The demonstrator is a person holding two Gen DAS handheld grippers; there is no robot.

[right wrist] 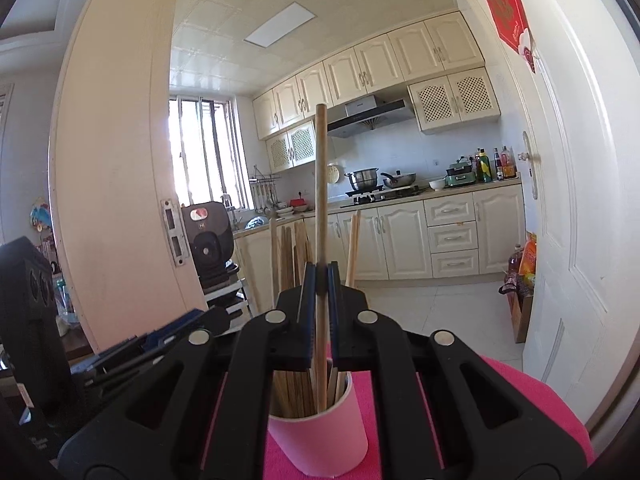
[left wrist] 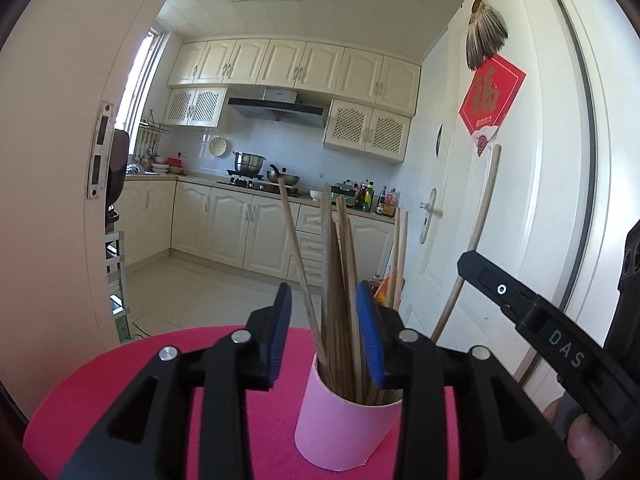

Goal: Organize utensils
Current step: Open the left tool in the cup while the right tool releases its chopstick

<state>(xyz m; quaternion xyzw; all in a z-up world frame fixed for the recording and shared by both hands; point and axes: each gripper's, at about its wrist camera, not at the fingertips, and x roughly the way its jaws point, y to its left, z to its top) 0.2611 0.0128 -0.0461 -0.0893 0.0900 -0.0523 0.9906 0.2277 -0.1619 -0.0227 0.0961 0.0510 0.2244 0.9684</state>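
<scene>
A pink cup (left wrist: 348, 428) stands on a round magenta tabletop (left wrist: 120, 380) and holds several wooden chopsticks (left wrist: 340, 264). My left gripper (left wrist: 325, 336) is open; its blue pads stand on either side of the bundle just above the cup's rim, without pressing on it. From the right, my right gripper (left wrist: 468, 268) holds one long pale chopstick (left wrist: 482, 224). In the right wrist view that gripper (right wrist: 321, 280) is shut on this chopstick (right wrist: 320, 184), which stands upright with its lower end inside the pink cup (right wrist: 320, 440). The left gripper (right wrist: 188, 328) shows at the lower left.
A white door (left wrist: 540, 200) with a red paper sign stands close on the right, and a door leaf's edge (left wrist: 100, 148) on the left. Behind lie a tiled floor (left wrist: 192, 288) and kitchen cabinets. A person's fingers (left wrist: 580, 444) grip the right tool.
</scene>
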